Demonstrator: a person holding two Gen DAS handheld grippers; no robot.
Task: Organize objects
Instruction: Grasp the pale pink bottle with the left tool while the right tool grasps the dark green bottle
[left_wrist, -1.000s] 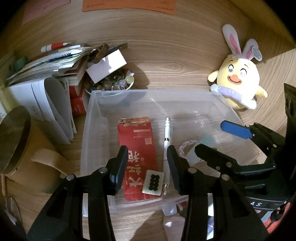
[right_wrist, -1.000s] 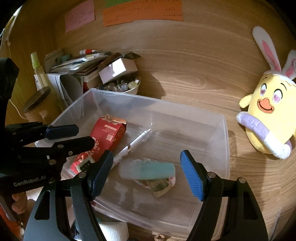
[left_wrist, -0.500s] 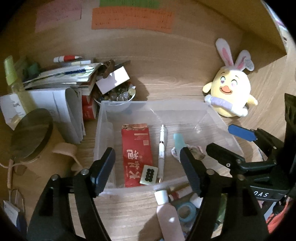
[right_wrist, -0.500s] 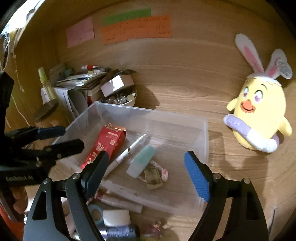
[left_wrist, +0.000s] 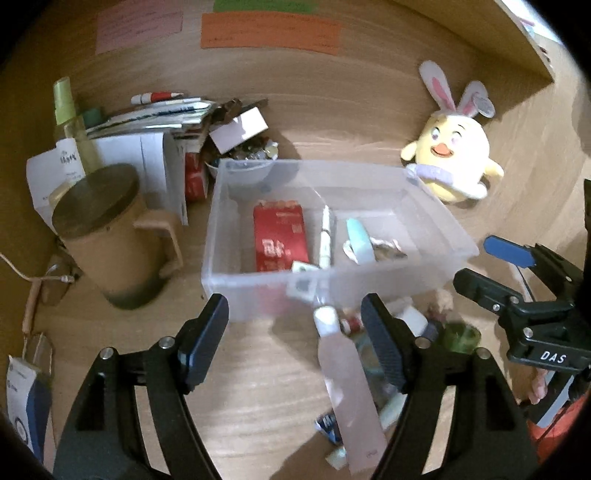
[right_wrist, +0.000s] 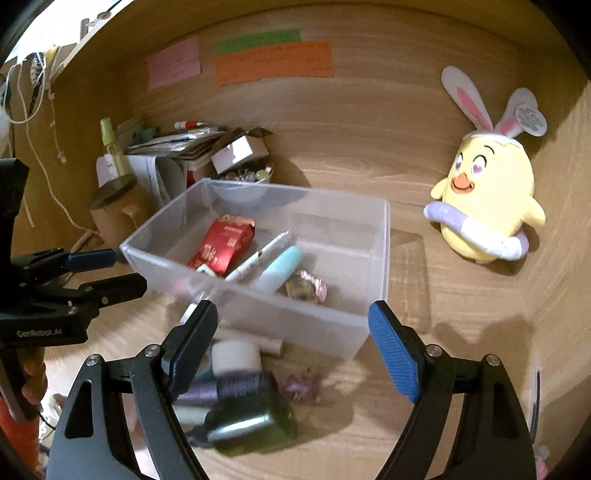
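A clear plastic bin (left_wrist: 258, 291) (right_wrist: 295, 321) stands on the wooden desk. It holds a red packet (left_wrist: 279, 236), a white pen (left_wrist: 325, 236), a teal tube (left_wrist: 358, 240) (right_wrist: 280, 266) and a small dotted tile (left_wrist: 301, 267). My left gripper (left_wrist: 293, 314) hovers open in front of the bin's near wall, with nothing between its fingers. My right gripper (right_wrist: 291, 314) is open and empty too, on the right side. Below them lies a loose pile: a pink bottle (left_wrist: 347, 387), a white roll (right_wrist: 236, 356) and a dark green bottle (right_wrist: 251, 413).
A yellow plush chick (left_wrist: 450, 162) sits at the back right. Left of the bin stand a brown lidded mug (left_wrist: 110, 236), a stack of papers (left_wrist: 155, 118) and a bowl of beads (left_wrist: 251, 151). Coloured notes (right_wrist: 273, 62) hang on the back wall.
Both grippers have drawn back from inside the bin to in front of it. The left jaws have spread wider. The teal tube now rests in the bin, and the loose pile has come into view.
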